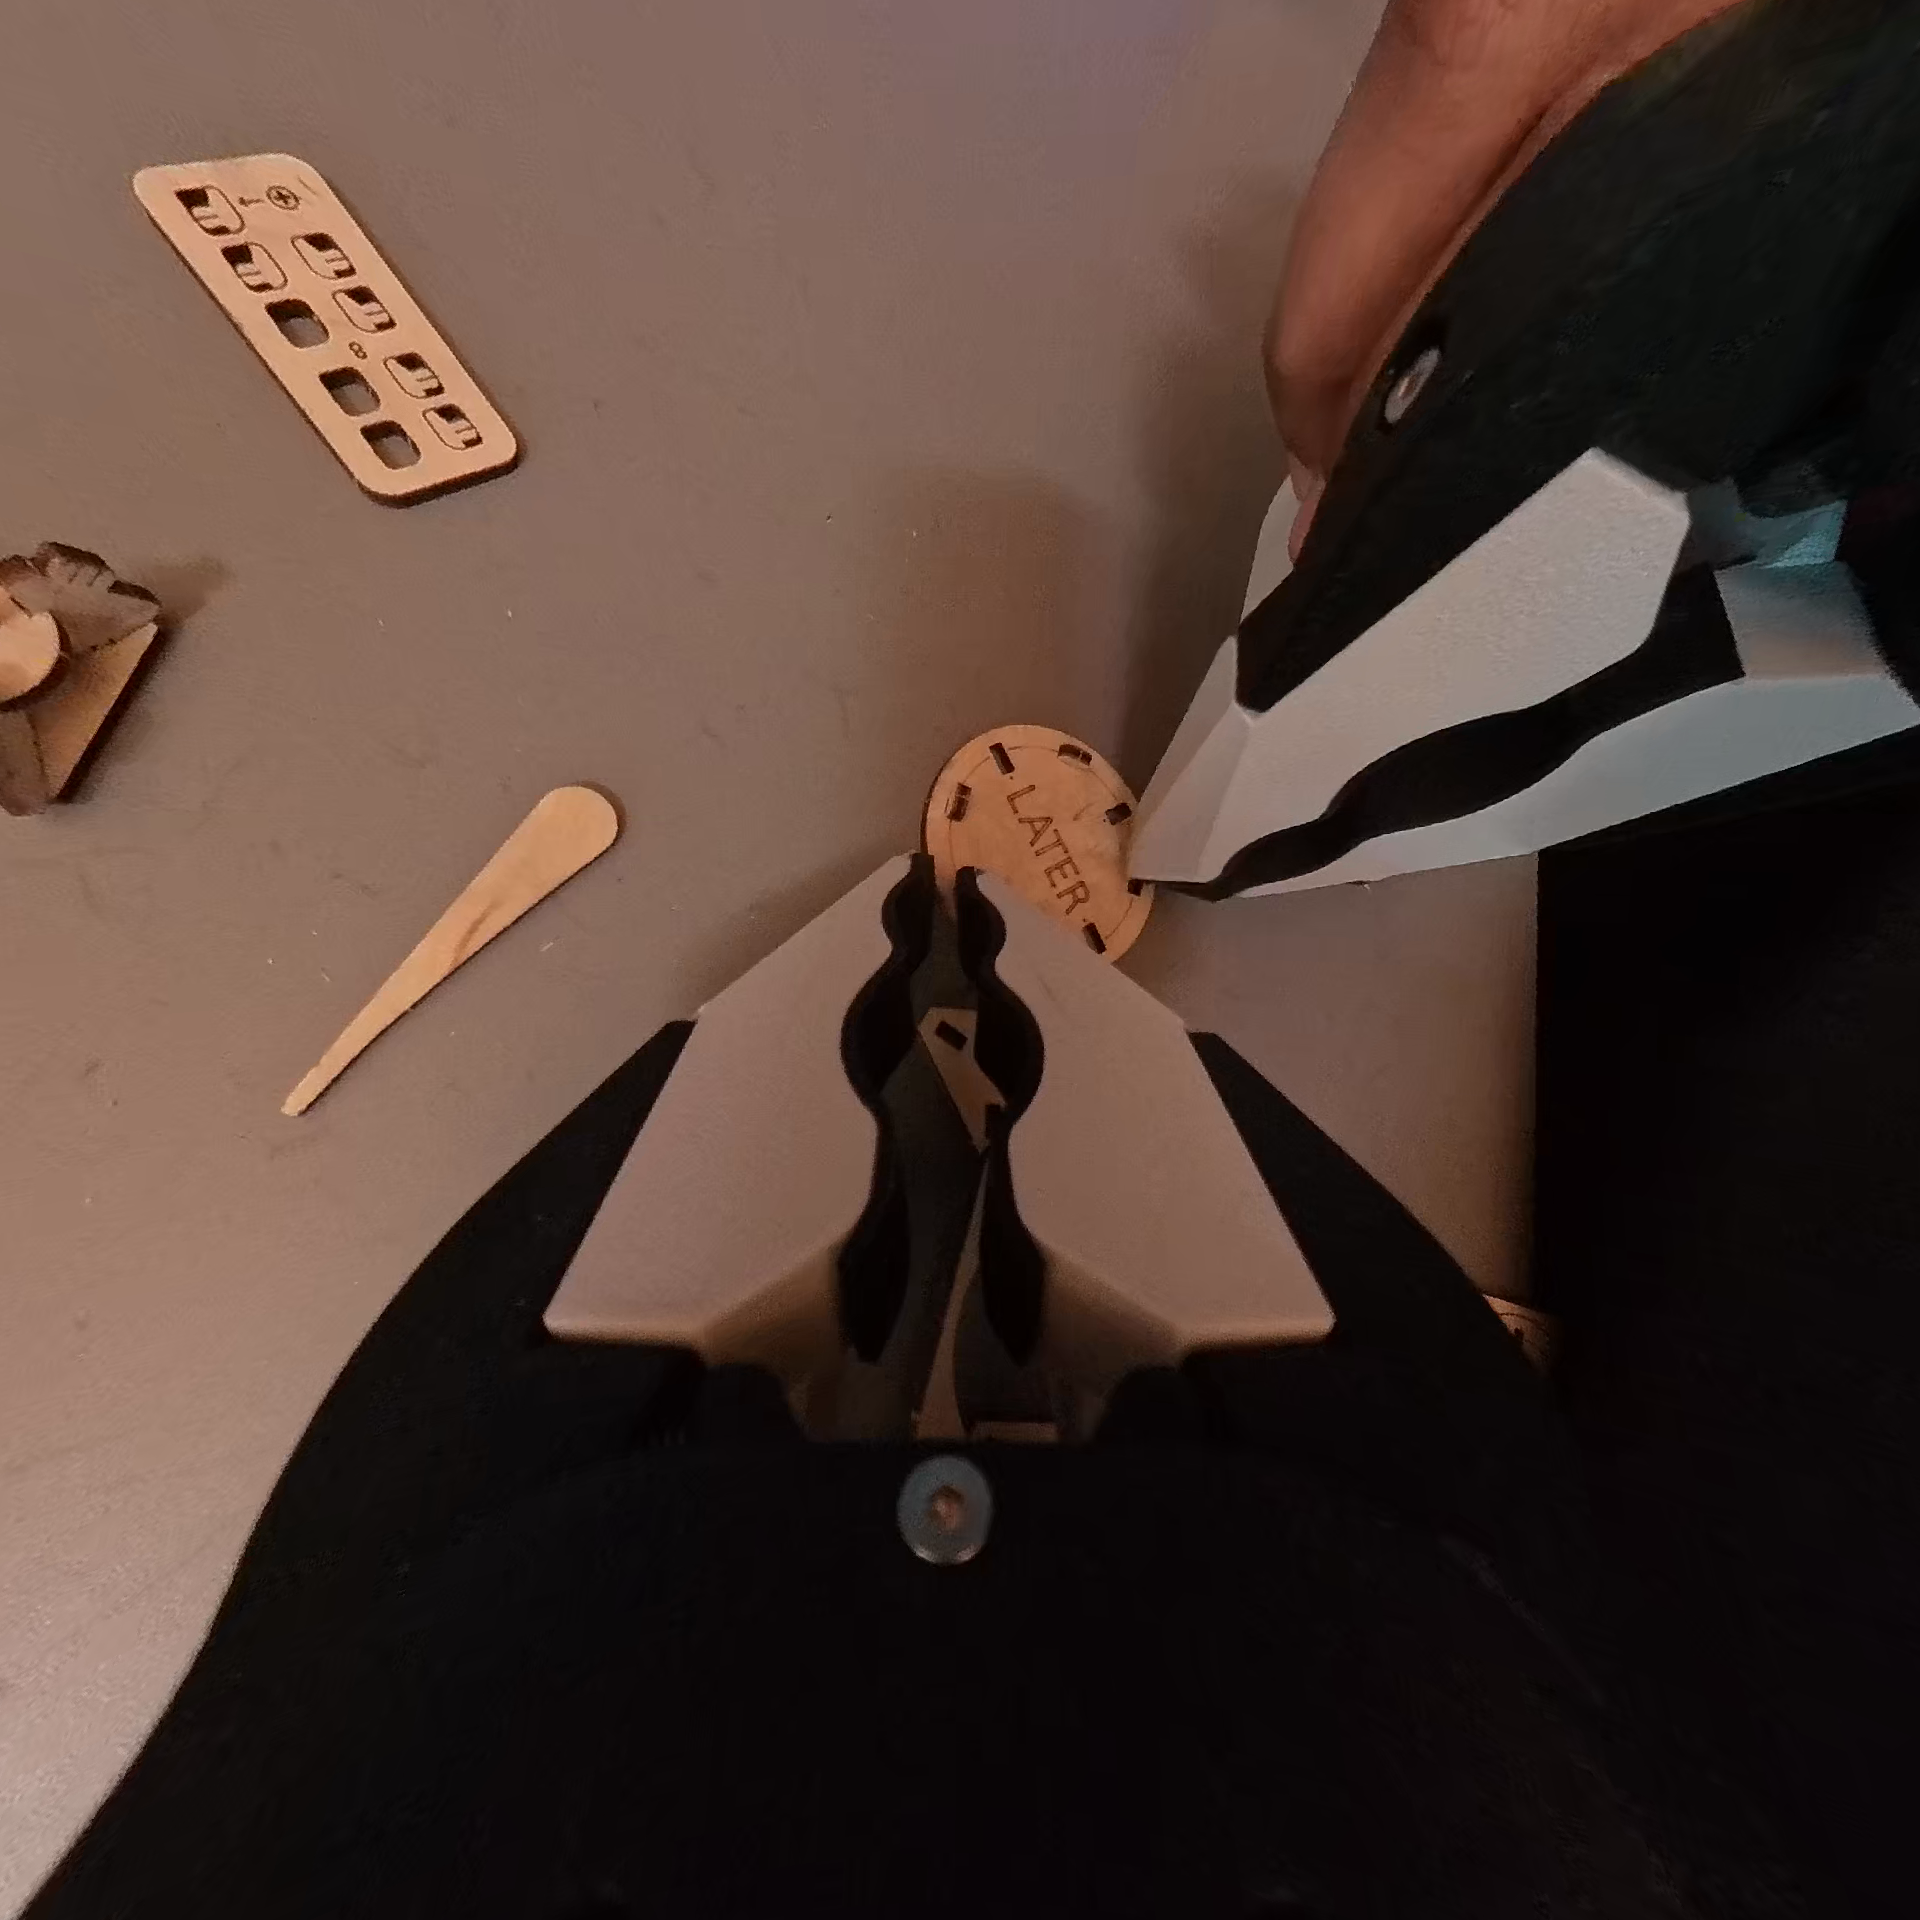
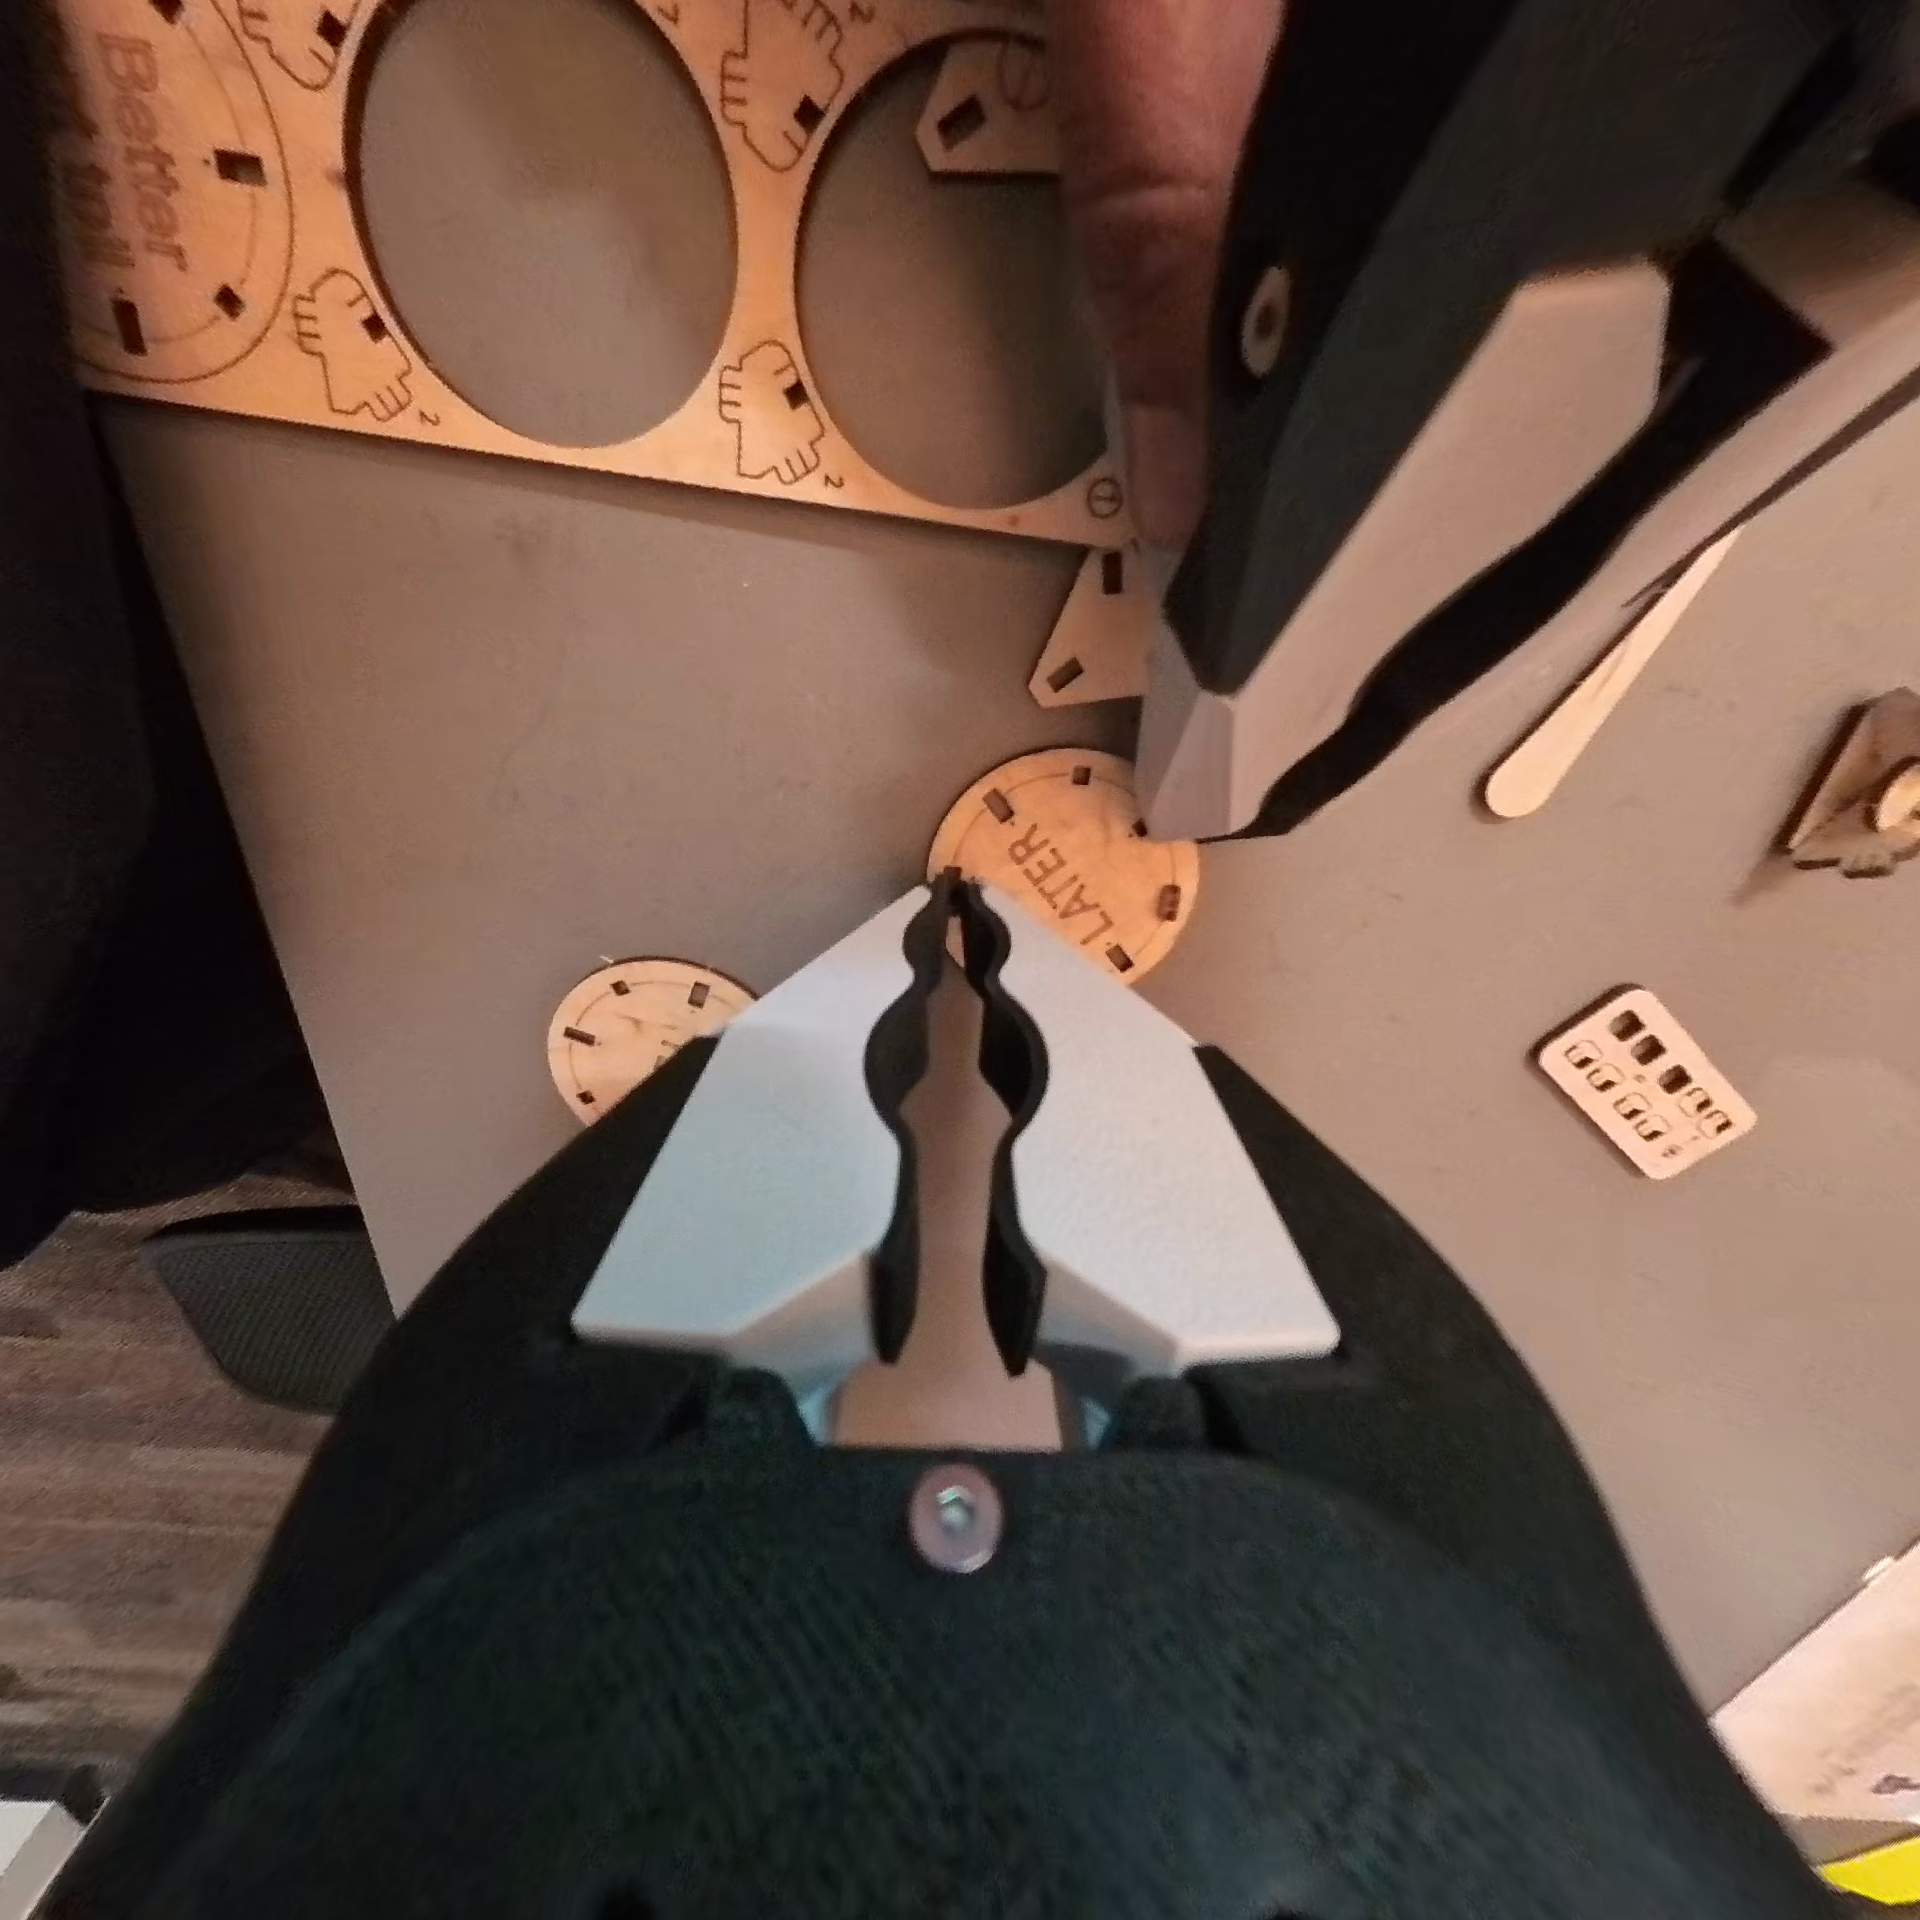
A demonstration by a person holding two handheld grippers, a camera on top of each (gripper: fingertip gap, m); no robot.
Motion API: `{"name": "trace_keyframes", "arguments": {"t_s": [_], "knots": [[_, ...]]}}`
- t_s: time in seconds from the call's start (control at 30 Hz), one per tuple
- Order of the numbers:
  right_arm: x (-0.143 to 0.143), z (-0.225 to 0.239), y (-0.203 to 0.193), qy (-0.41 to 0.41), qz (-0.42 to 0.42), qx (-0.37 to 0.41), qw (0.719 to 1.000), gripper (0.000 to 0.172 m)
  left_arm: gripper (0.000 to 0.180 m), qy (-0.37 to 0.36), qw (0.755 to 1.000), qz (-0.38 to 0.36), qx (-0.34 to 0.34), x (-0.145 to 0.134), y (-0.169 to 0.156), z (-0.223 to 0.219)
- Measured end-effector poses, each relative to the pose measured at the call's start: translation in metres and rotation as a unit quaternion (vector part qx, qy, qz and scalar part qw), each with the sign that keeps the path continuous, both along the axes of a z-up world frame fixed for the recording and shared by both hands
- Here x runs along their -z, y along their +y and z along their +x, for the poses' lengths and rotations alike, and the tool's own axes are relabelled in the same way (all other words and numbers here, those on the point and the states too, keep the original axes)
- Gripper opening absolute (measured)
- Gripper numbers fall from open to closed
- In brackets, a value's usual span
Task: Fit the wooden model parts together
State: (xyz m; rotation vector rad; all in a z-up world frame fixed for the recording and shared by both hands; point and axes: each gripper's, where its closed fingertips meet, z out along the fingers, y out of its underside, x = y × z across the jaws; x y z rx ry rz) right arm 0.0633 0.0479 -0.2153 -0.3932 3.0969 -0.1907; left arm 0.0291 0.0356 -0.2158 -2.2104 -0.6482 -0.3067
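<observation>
A round wooden disc [image 1: 1039, 831] with engraved writing and small slots near its rim lies on the grey table [image 1: 727, 468]. My left gripper [image 1: 940, 878] points down at the disc's rim. Its fingers are drawn together, with only a thin slit between the tips and nothing pinched. In the right wrist view it [image 2: 1195, 831] touches the disc [image 2: 1060, 852] at one slot. My right gripper [image 2: 951, 909] is shut with its tips together on the opposite rim, and it also shows in the left wrist view [image 1: 1153, 883]. A small triangular wooden piece [image 2: 1086, 644] lies beside the left gripper.
A wooden sheet with round cut-outs [image 2: 769, 436] lies at the table's edge. A second disc [image 2: 623, 1039] lies by my right fingers. A wooden stick [image 1: 468, 935], a slotted wooden card [image 1: 322, 322] and a small assembled wooden piece [image 1: 62, 675] lie farther off. The table edge [image 2: 343, 1039] drops to the floor. My two grippers' fingertips are within a few centimetres of each other.
</observation>
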Motion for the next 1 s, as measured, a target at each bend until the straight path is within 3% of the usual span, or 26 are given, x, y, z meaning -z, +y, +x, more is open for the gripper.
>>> {"name": "trace_keyframes", "arguments": {"t_s": [1.0], "knots": [[0.0013, 0.0011, -0.0019, 0.012, 0.042, 0.009, 0.999, 0.0, 0.004, -0.001, 1.0, 0.0, 0.0, 0.0001, 0.0001, 0.0003]]}}
